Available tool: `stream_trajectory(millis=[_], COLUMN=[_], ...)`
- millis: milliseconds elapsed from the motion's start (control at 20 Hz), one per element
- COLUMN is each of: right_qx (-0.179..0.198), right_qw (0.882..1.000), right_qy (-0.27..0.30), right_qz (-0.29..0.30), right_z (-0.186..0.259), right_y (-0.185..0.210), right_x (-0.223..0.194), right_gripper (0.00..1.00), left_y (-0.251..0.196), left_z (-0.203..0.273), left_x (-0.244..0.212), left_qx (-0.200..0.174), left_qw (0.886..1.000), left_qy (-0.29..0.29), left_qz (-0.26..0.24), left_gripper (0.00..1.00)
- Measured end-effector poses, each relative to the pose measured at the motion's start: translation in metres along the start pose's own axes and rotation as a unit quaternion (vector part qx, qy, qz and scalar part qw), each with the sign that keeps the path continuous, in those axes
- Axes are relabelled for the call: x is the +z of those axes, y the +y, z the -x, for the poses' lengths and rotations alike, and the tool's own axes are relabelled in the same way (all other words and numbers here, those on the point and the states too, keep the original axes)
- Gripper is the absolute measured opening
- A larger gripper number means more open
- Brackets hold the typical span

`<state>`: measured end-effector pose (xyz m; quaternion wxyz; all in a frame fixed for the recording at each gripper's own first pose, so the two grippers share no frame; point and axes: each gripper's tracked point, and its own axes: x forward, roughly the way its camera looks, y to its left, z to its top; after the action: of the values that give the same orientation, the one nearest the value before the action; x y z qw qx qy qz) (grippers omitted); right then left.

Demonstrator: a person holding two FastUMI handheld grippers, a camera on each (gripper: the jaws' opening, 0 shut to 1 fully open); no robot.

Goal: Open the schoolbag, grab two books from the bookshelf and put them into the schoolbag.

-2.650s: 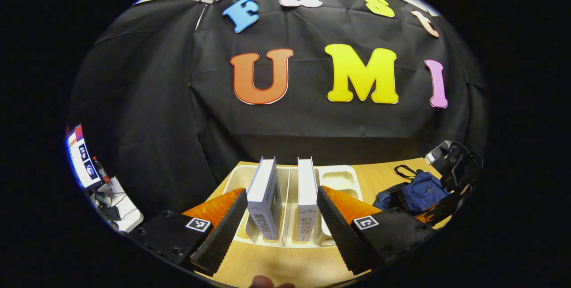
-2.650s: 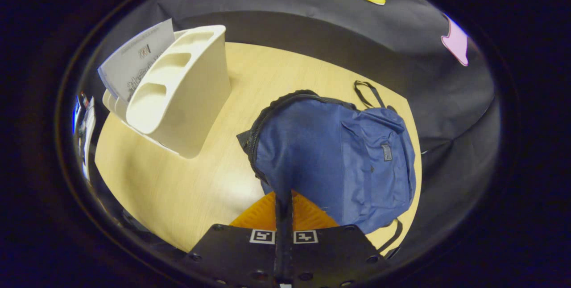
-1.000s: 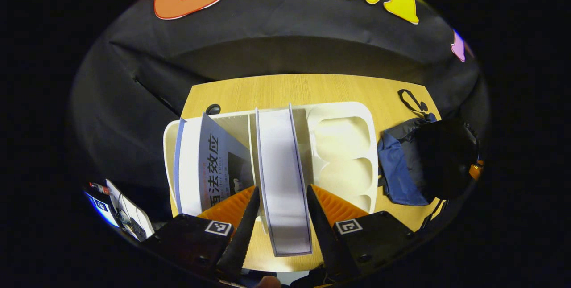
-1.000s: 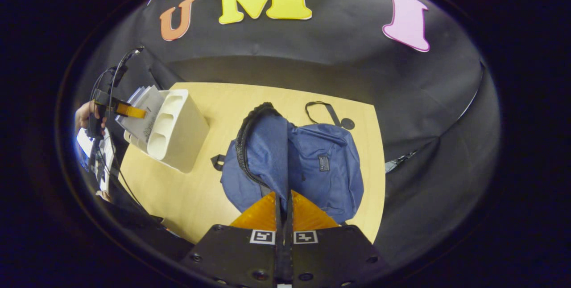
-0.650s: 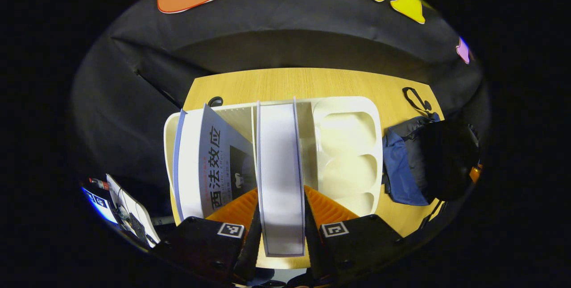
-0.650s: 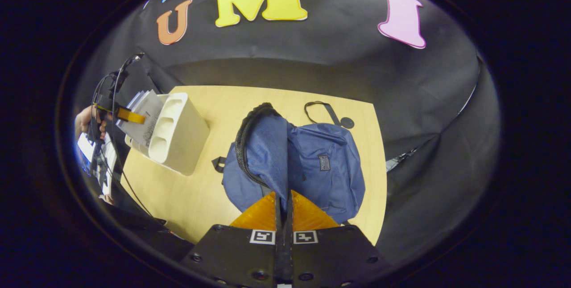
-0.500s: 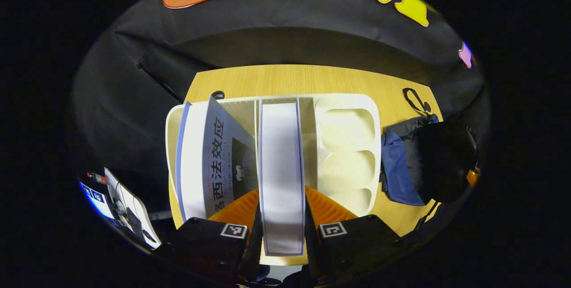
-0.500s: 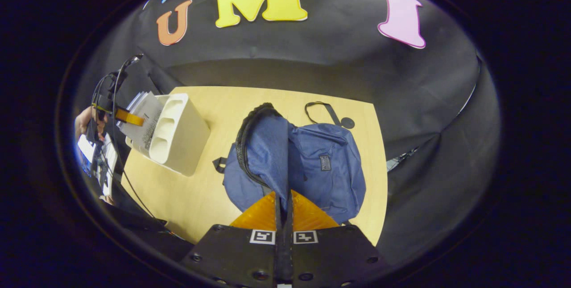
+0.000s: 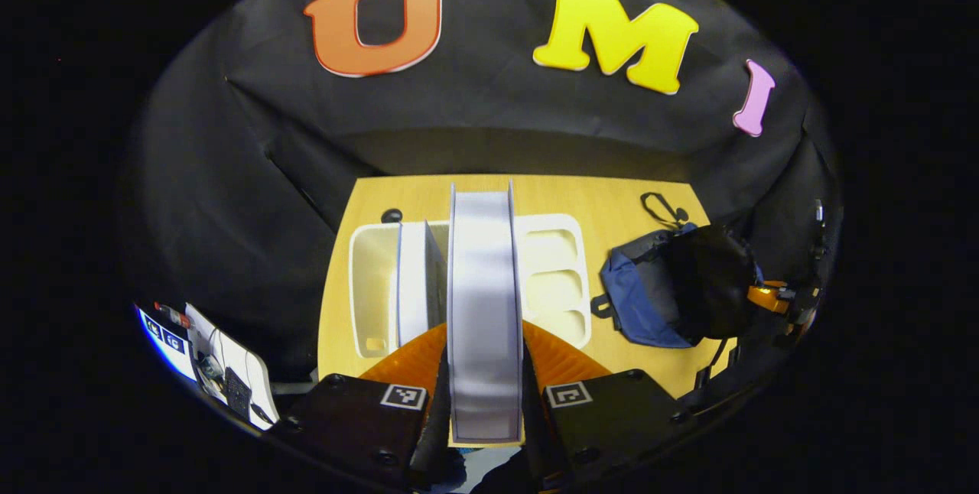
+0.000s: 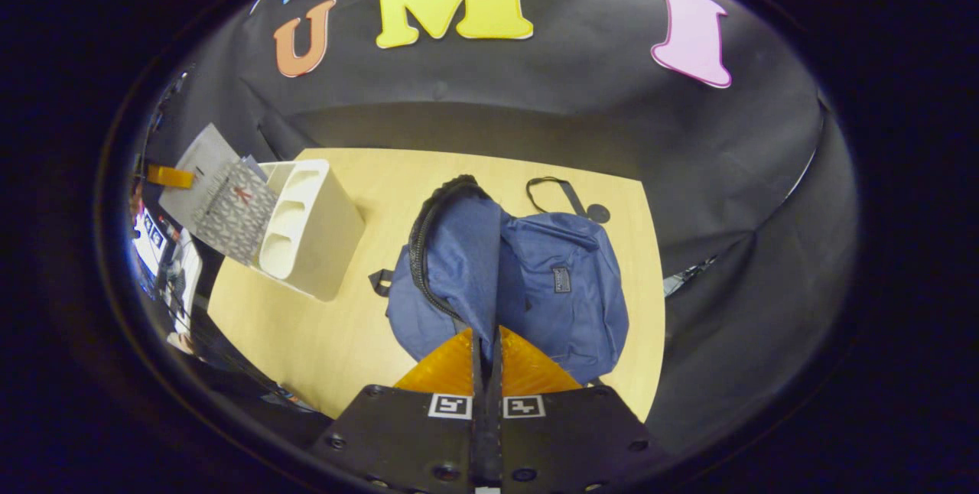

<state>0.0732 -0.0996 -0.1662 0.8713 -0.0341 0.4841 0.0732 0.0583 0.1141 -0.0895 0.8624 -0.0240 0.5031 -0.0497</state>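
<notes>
While the left gripper [image 9: 484,391] holds one book [image 9: 484,303] upright between its fingers, jaws clamped on both covers, the page edges face the camera and the book stands above the shelf [image 9: 367,249], a pale plastic rack on a wooden table [image 9: 612,211]. A second book [image 9: 413,287] stands in a slot of the shelf, just left of the held one. To the right of the shelf lies the blue bag [image 9: 635,295], with the other gripper over it. In the right gripper view, the right gripper [image 10: 486,356] has its jaws together, pinching a fold of the bag's [image 10: 535,272] fabric at the zipped edge and holding it raised (likely to keep the mouth open for the book). The dark zipper line curves up the left side of the raised flap. Farther left in this view, the held book [image 10: 222,203] appears beside the shelf [image 10: 306,226], tilted. Gripping the book by its covers near one end seems meant to let it slide into the bag lengthwise.
</notes>
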Motion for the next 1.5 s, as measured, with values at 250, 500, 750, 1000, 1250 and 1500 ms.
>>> stream_trajectory(millis=[250, 500, 750, 1000, 1250, 1500], right_qx=[-0.003, -0.008, -0.011, -0.013, -0.013, -0.016], right_qw=[1.0, 1.0, 1.0, 1.0, 1.0, 0.999], right_qy=[-0.004, -0.007, -0.005, -0.001, 0.004, 0.014], right_qz=[-0.003, -0.004, -0.009, -0.01, -0.026, -0.027], right_z=[0.004, 0.008, 0.007, 0.007, 0.004, 0.007], right_y=[-0.002, -0.005, -0.008, -0.013, -0.021, -0.027], right_x=[-0.003, -0.005, -0.006, -0.004, -0.002, 0.003], right_gripper=[0.0, 0.0, 0.0, 0.0, 0.0, 0.0], left_y=[-0.019, -0.077, -0.158, -0.214, -0.257, -0.295], left_z=[0.058, 0.063, 0.03, -0.016, -0.074, -0.122], left_x=[0.028, 0.028, 0.021, -0.006, -0.037, -0.064], left_qx=[-0.044, -0.133, -0.217, -0.256, -0.276, -0.302], left_qw=[0.996, 0.986, 0.965, 0.952, 0.938, 0.918], left_qy=[-0.073, -0.076, -0.076, -0.048, -0.01, -0.006], left_qz=[0.021, 0.07, 0.123, 0.16, 0.207, 0.255], left_gripper=[0.41, 0.4, 0.4, 0.4, 0.4, 0.41])
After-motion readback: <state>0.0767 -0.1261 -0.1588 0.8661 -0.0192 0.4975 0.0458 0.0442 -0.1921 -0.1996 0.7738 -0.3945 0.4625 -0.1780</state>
